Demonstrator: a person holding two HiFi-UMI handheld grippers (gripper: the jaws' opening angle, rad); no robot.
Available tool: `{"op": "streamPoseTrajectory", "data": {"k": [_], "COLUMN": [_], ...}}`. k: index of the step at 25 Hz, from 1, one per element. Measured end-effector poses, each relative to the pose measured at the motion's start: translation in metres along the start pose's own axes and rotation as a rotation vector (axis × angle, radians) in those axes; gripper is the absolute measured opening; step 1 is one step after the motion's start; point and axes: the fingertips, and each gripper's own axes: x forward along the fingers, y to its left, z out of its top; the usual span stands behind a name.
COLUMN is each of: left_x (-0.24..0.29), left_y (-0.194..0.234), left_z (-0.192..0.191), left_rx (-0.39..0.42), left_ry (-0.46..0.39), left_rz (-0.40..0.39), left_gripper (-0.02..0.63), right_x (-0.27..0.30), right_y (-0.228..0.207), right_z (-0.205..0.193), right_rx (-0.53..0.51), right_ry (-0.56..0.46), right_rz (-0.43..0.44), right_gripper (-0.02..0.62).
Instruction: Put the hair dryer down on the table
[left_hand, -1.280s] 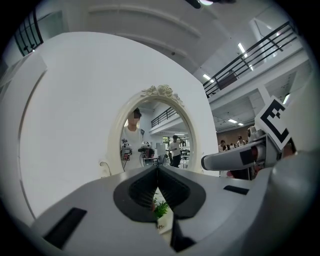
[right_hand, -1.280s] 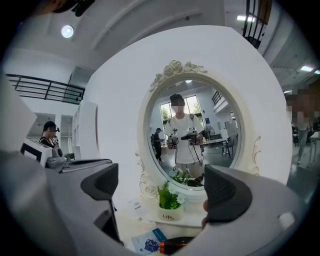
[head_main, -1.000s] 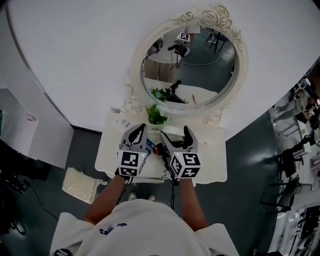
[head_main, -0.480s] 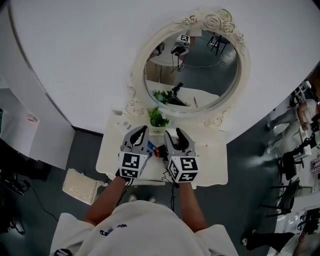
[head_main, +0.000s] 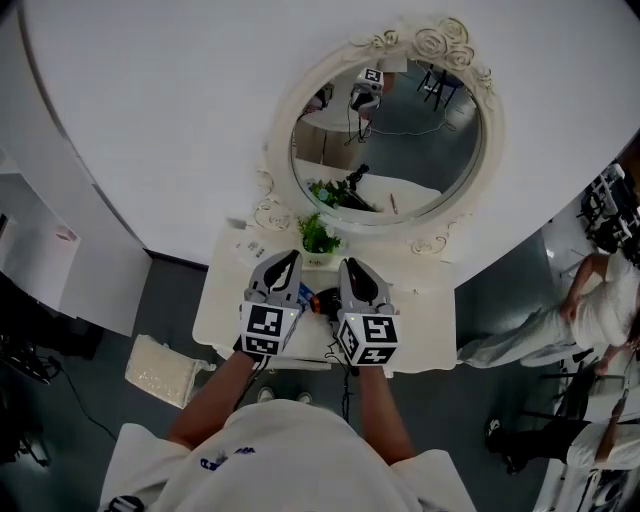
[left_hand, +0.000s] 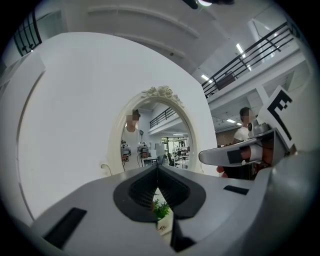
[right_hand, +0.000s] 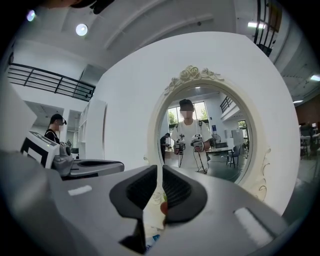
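**Hair dryer (head_main: 322, 299) lying on the table (head_main: 425, 335), clear of both tools' jaws**

Lying dark-bodied, with an orange-red patch, on the white table, right in the gap between the left tool (head_main: 289, 259) and the right tool (head_main: 352, 266). Showing in the head view behind the jaw tips, alongside the tools' bodies. Not being possible to tell whether touching either tool's side. Resting just beside a small blue item (head_main: 303, 292) on the left tool's side.

Holding the left tool (left_hand: 157, 171) level, with its jaws pressed together at the tips and gripping nothing. Holding the right tool (right_hand: 160, 171) level alongside it. Having just been closing its jaws, now standing all but together and leaving only a thin slit, with nothing between the pads. Showing through that slit, farther off and low down, a red spot (right_hand: 162, 206). Not being clear enough to tell whether part of the hair dryer.

Pointing both tools toward the oval mirror (head_main: 385, 140) in its ornate white frame. Pointing them also toward the small green plant (head_main: 317, 238) standing at the back of the table, just beyond the jaw tips. Trailing a dark cord (head_main: 346, 388) down past the table's front edge, between the person's forearms.
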Motion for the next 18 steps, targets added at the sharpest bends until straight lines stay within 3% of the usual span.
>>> {"op": "streamPoseTrajectory", "data": {"k": [3,7,18], "left_x": [0.000,0.000,0.001], "left_y": [-0.001,-0.002,-0.003], "left_z": [-0.001,0.001,0.003], "left_rx": [0.001,-0.005,-0.002], "left_ry": [0.005,0.010,0.008], "left_rz": [-0.006,-0.010,-0.014], "left_gripper": [0.009,0.009,0.009], "right_x": [-0.001,0.000,0.001], "right_y": [0.001,0.010,0.013], "right_z": [0.000,-0.002,-0.004], "right_rx": [0.010,0.054,0.054], "right_ry": [0.004,0.023,0.037], "right_rz": [0.006,0.064,0.083], "right_gripper": [0.012,0.009,0.009]}}
